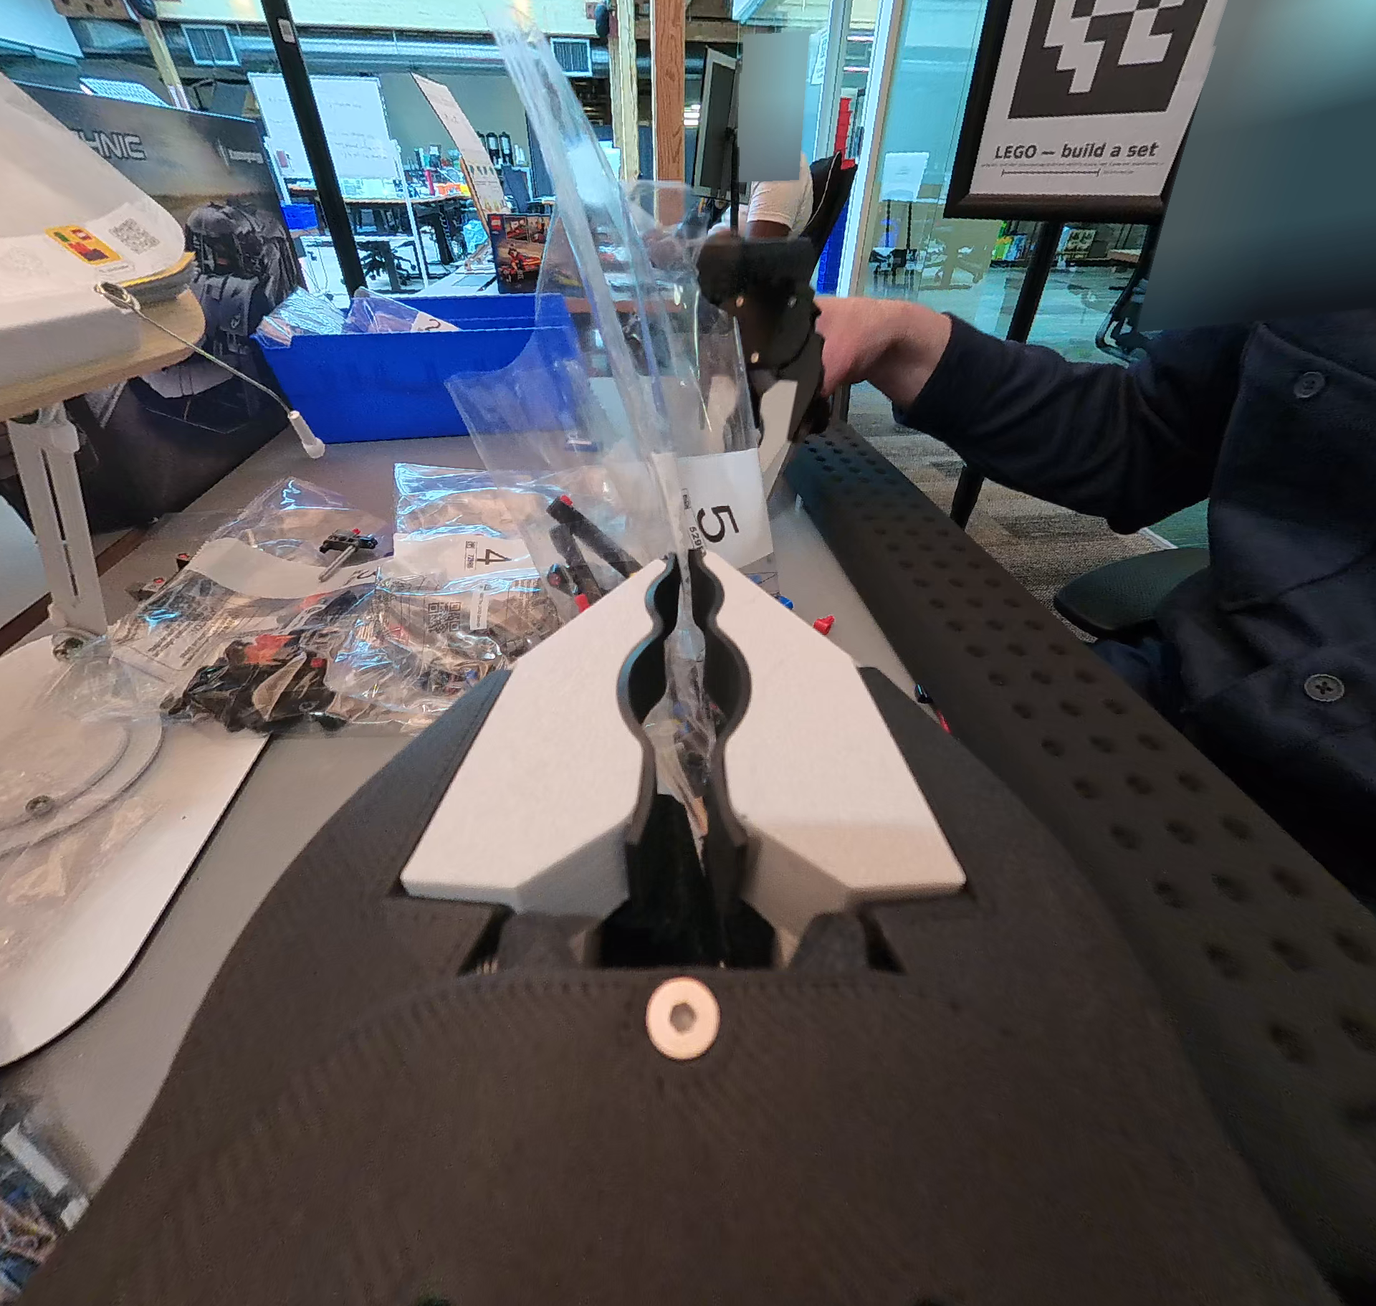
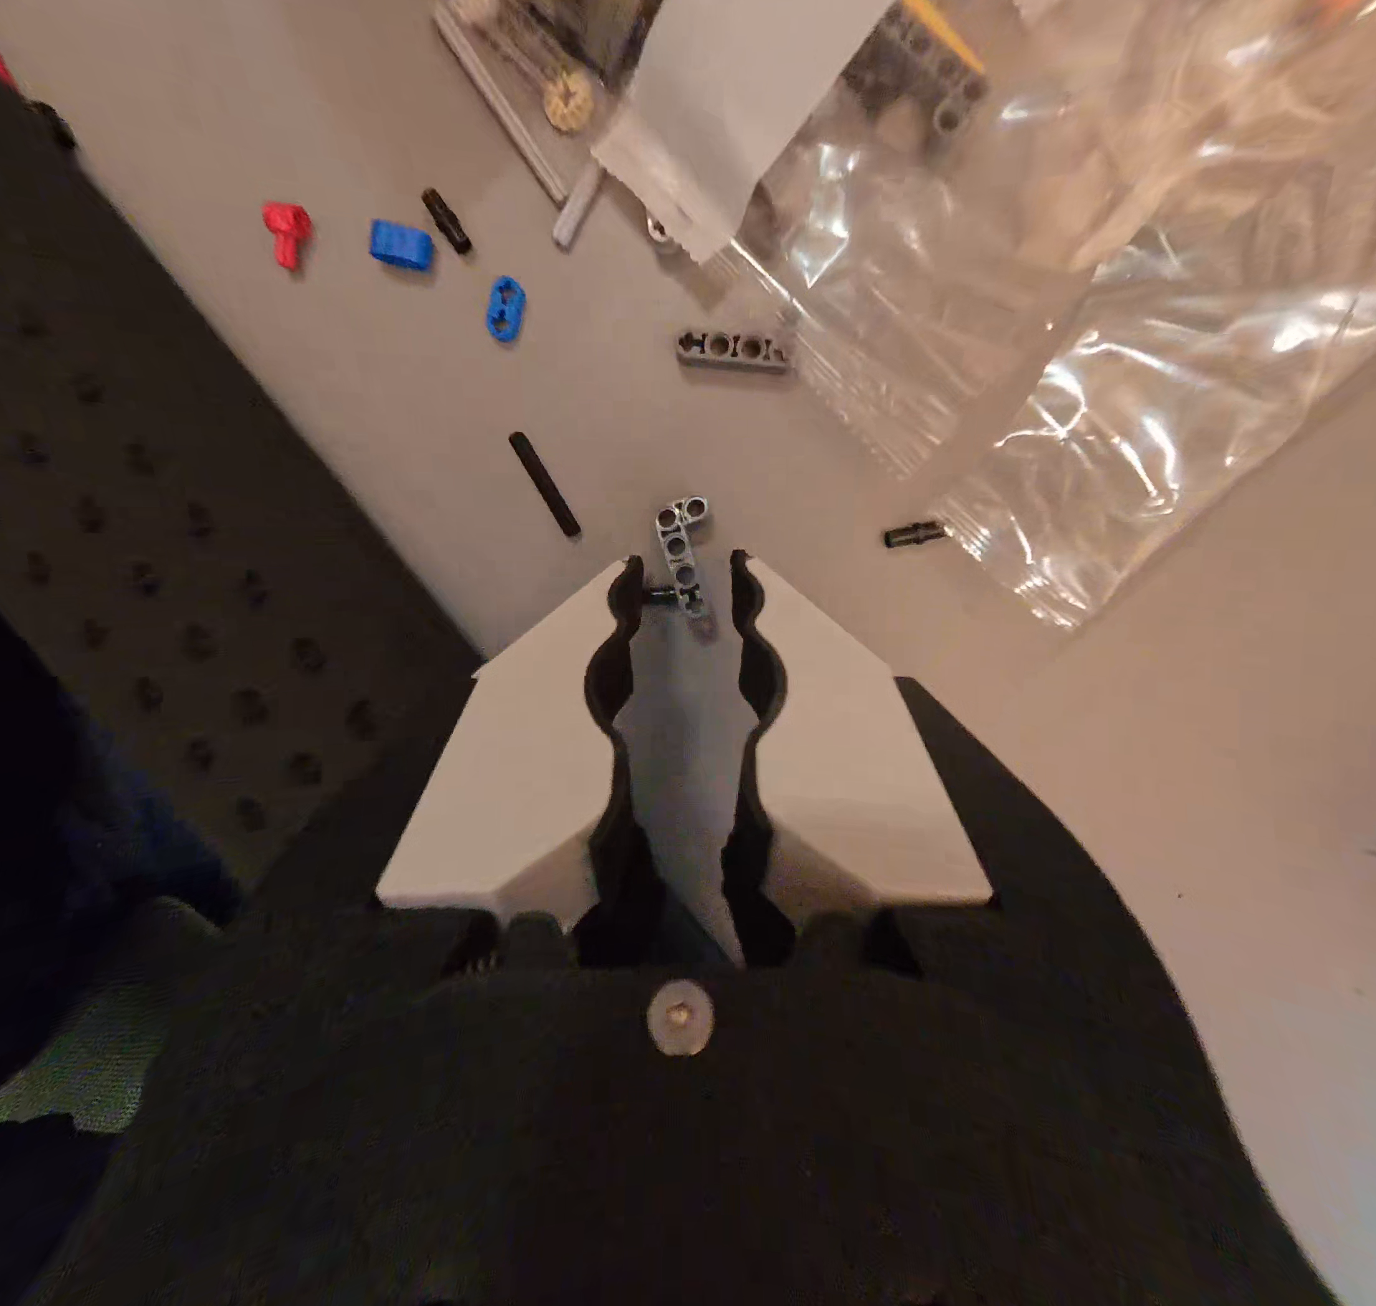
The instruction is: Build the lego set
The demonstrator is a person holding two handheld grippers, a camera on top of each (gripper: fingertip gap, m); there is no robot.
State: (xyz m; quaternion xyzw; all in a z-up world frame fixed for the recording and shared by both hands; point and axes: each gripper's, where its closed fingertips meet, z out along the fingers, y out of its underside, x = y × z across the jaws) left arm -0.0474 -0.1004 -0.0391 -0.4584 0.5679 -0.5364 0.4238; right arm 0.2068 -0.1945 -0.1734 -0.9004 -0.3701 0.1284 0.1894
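Left wrist view: left gripper (image 1: 683,563) is clenched on a clear plastic parts bag (image 1: 633,347); the film is pinched between the two white fingers (image 1: 588,689) and rises upright above them, its mouth slack and open at the top, with a white numbered label near the fingertips. Farther off, the right gripper (image 1: 774,347) is held in a person's hand (image 1: 878,354), dark sleeve behind, just beside the raised bag; from here I cannot tell how its jaws stand. On the grey table (image 1: 313,823) to the left lie more sealed parts bags (image 1: 313,630) holding dark pieces. A blue bin (image 1: 402,376) sits behind them, a white stand (image 1: 59,525) at far left, and a black perforated board (image 1: 1042,674) runs along the right edge of the table. Right wrist view: right gripper (image 2: 681,563) is released, jaws apart, pointing down at the tabletop. A light grey L-shaped beam (image 2: 681,555) with a black pin in its side lies between the fingertips; whether it touches either finger I cannot tell. Loose pieces lie scattered beyond: a black axle (image 2: 543,484), a grey holed beam (image 2: 733,350), a blue two-hole link (image 2: 506,308), a blue connector (image 2: 400,244), a red connector (image 2: 287,231), and a black pin (image 2: 914,533) at the edge of the clear bag, which fills the upper right.
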